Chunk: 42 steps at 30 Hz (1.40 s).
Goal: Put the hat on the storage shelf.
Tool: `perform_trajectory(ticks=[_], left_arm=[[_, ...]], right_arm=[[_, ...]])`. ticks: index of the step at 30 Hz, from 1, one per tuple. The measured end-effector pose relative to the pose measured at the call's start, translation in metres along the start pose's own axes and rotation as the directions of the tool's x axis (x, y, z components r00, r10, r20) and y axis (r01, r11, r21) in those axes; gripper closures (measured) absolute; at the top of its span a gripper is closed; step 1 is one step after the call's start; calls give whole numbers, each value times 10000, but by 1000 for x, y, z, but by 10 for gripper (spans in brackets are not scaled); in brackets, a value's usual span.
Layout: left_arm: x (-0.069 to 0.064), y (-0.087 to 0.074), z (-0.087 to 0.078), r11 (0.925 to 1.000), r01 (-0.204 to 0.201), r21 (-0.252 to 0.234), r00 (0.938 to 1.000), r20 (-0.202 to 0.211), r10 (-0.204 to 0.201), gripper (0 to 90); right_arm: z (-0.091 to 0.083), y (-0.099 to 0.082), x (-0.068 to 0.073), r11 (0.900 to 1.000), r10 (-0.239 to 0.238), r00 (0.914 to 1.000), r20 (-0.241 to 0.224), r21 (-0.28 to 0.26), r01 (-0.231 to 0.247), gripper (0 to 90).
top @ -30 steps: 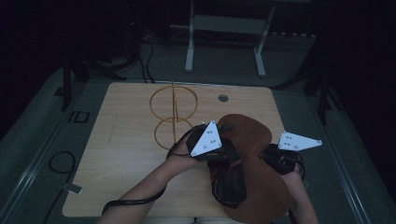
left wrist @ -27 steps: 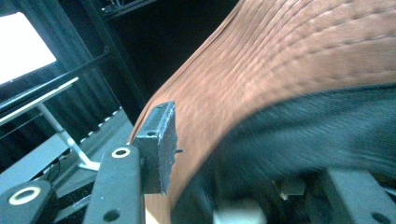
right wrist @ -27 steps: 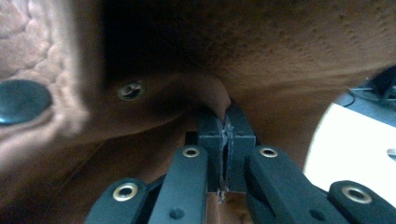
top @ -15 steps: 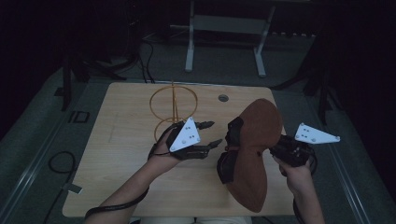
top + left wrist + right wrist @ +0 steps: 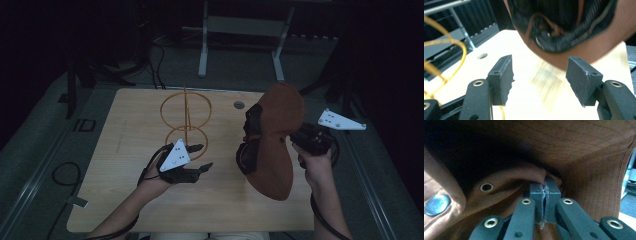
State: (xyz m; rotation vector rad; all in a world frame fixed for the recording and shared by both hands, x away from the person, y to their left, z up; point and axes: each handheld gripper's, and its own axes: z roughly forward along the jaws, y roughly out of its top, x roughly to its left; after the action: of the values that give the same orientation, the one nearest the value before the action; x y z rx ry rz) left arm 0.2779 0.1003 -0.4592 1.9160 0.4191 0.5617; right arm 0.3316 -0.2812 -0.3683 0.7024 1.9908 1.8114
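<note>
- Right gripper view puts the right gripper's (image 5: pixel 545 202) fingers (image 5: pixel 537 195) pressed together on a fold of the brown hat (image 5: pixel 586 157), which wraps around them; an eyelet and a snap show on the fabric.
- High view: that right gripper (image 5: pixel 300 136) holds the hat (image 5: pixel 275 145) lifted above the counter (image 5: pixel 130 120), brim hanging down, dark lining facing left.
- Left gripper (image 5: pixel 197 157) has its fingers (image 5: pixel 502 77) spread and empty; they have just been opening, near the wire stand (image 5: pixel 186 117).
- My judgement: the hat is picked up, not yet set on the stand; hanging it is what remains.
- Stand's two hoops hold nothing. No other containers.
</note>
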Motion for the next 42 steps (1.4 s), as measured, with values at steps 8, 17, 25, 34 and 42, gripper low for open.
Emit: perform_trajectory(ticks=[8, 17, 25, 34, 42], left_arm=[[4, -43, -10, 9950, 628, 772, 9980, -147, -618, 395], [9, -99, -22, 9580, 1860, 2181, 9763, -1504, -1554, 409], [22, -136, -55, 9185, 3318, 2150, 9167, -3031, -2602, 408], [33, -164, -92, 8653, 4795, 1458, 7958, -4879, -3588, 360], [37, -177, -112, 8292, 5548, 677, 6940, -5874, -4164, 182]], right_arm=[[29, 10, -7, 9998, 176, 9998, -1, -38, -176, 876], [62, 23, -7, 10000, -21, 9999, 116, -79, 22, 876], [90, 31, -12, 9998, -173, 9992, 355, 142, 168, 875], [118, 39, -18, 9997, -184, 9972, 729, 174, 172, 875], [130, 41, -26, 9997, 219, 9961, 849, 55, -225, 875]])
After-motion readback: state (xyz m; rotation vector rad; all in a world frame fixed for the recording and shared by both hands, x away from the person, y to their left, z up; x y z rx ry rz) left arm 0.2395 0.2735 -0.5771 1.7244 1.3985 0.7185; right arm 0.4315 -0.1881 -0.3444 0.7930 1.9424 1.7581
